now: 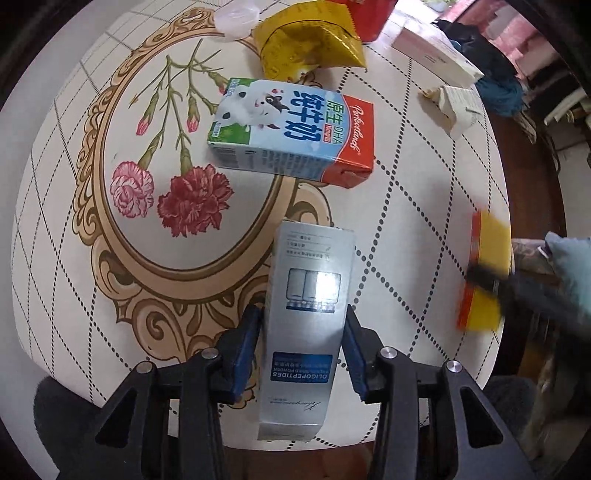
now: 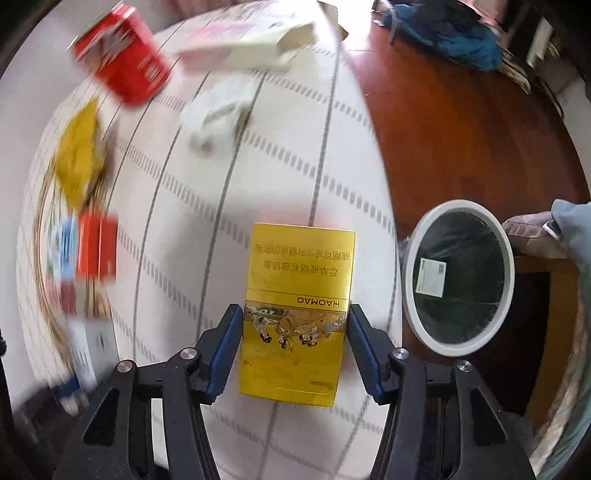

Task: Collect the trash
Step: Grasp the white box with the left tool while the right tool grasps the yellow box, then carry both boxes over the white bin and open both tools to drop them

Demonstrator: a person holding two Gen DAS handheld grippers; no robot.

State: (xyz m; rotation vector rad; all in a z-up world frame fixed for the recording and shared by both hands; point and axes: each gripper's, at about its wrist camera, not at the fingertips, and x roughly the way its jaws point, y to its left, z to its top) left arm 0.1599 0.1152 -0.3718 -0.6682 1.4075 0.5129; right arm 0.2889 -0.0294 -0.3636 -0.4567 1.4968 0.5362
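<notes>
My left gripper (image 1: 303, 314) is shut on a tall silver box (image 1: 308, 325) with a blue label, held over the table's near edge. My right gripper (image 2: 293, 314) is shut on a yellow cigarette box (image 2: 297, 314), held above the table; it shows blurred at the right of the left wrist view (image 1: 487, 269). A bin with a white rim and black liner (image 2: 458, 277) stands on the floor right of the table. A milk carton (image 1: 291, 133) lies on the table ahead of the silver box.
A gold wrapper (image 1: 310, 40), a red can (image 2: 122, 55), a clear plastic cup (image 1: 236, 18), a pink-white box (image 1: 436, 55) and a small torn white carton (image 1: 454, 107) lie on the round floral tablecloth (image 1: 147, 206). Wooden floor (image 2: 461, 129) lies to the right.
</notes>
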